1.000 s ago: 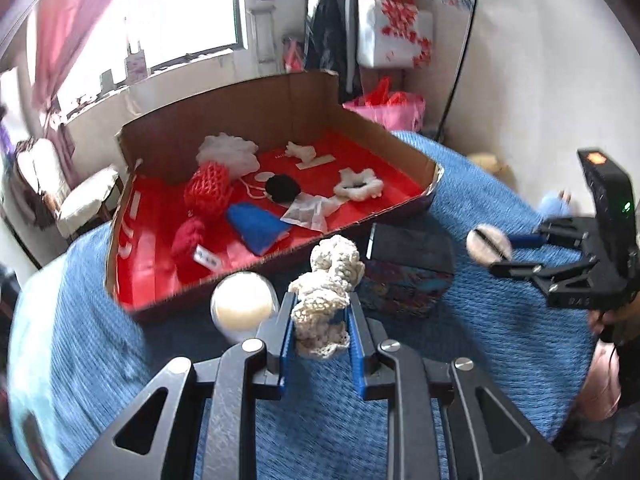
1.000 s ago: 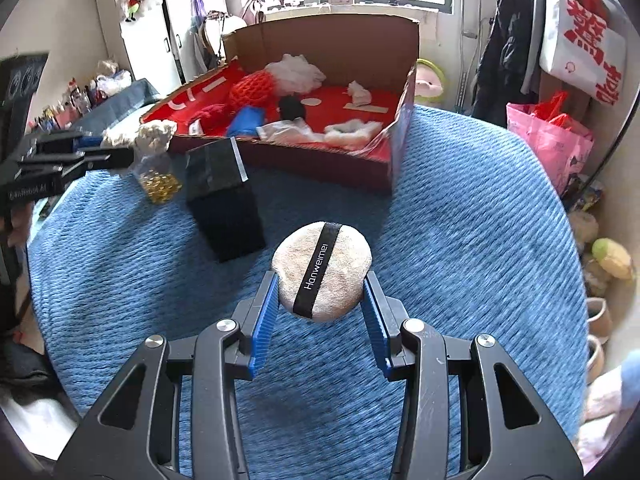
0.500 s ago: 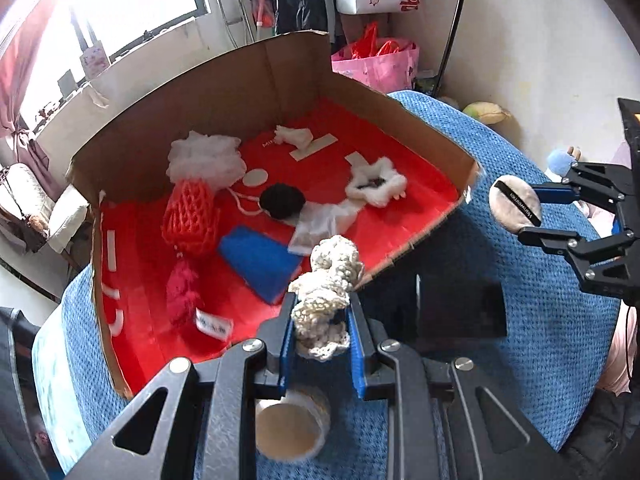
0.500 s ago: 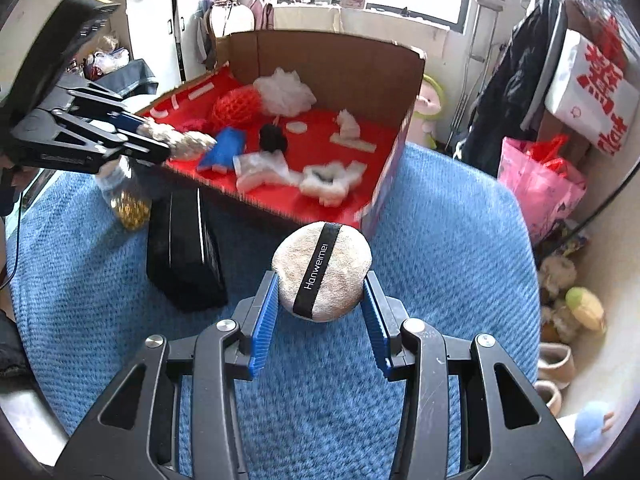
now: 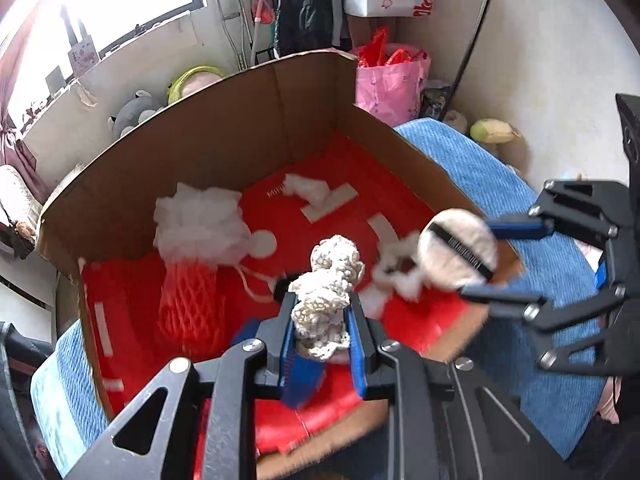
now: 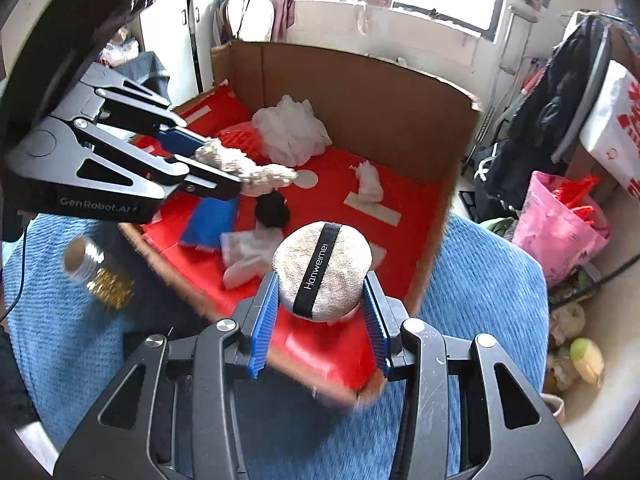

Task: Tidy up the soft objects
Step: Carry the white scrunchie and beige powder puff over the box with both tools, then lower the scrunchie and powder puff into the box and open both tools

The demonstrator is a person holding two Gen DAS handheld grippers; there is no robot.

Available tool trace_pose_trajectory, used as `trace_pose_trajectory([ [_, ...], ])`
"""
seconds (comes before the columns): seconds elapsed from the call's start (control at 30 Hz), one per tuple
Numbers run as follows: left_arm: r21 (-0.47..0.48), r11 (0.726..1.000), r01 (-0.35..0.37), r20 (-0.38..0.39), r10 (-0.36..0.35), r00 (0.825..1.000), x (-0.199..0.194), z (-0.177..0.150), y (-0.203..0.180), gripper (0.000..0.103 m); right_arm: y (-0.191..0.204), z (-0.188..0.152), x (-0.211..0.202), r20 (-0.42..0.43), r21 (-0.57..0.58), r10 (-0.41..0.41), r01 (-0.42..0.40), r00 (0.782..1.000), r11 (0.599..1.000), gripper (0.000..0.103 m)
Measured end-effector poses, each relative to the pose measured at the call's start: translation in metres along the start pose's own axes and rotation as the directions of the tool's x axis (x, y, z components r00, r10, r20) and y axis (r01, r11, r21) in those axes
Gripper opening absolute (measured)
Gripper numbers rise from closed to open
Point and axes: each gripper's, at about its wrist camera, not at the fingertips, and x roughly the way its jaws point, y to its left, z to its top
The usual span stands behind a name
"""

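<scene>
My left gripper (image 5: 320, 332) is shut on a cream crocheted piece (image 5: 328, 280) and holds it above the red-lined cardboard box (image 5: 240, 136). It also shows in the right wrist view (image 6: 240, 176) over the box's left half. My right gripper (image 6: 320, 308) is shut on a round beige powder puff (image 6: 324, 268) with a black strap, held above the box's near right corner. The puff also shows in the left wrist view (image 5: 460, 252). In the box lie white fluff (image 5: 200, 220), a red net (image 5: 188, 304), a blue piece (image 6: 212, 220), a black ball (image 6: 272, 210) and white scraps.
The box sits on a blue knitted cover (image 6: 488, 280). A glass jar (image 6: 96, 276) with gold bits and a dark box (image 6: 168, 308) stand by the box's near wall. A pink bag (image 6: 560, 220) and soft toys lie on the floor at the right.
Both grippers have moved forward from above the blue cover to above the box, each still holding its object. The jar and the dark box have dropped behind the left gripper.
</scene>
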Motion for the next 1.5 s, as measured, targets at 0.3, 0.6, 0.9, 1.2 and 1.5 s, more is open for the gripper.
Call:
trace_pose_trajectory([
  [0.3,-0.101,0.994,0.051,-0.042,-0.055,0.998,0.049,0.034,0.034,0.024,-0.025,0.034,0.052,-0.098,0.022,0.068,-0.066,0.993,0.998,0.039],
  [0.6,-0.121,0.991,0.063,-0.078,-0.073,0.994,0.08,0.043,0.044,0.024,-0.035,0.05,0.084,-0.189,0.004,0.061,-0.061,0.98,0.998,0.04],
  [0.9,-0.133,0.988,0.075,-0.084,-0.087,0.993,0.091,0.046,0.052,0.024,-0.016,0.056,0.09,-0.217,-0.085,0.026,-0.046,0.976,0.995,0.039],
  [1.2,-0.136,0.987,0.087,-0.097,-0.1,0.99,0.099,0.047,0.053,0.024,-0.004,0.059,0.12,-0.289,-0.167,-0.051,0.002,0.956,0.986,0.04],
  [1.5,-0.144,0.985,0.093,-0.104,-0.109,0.989,0.102,0.05,0.053,0.025,0.001,0.064,0.13,-0.322,-0.177,-0.071,0.014,0.944,0.984,0.042],
])
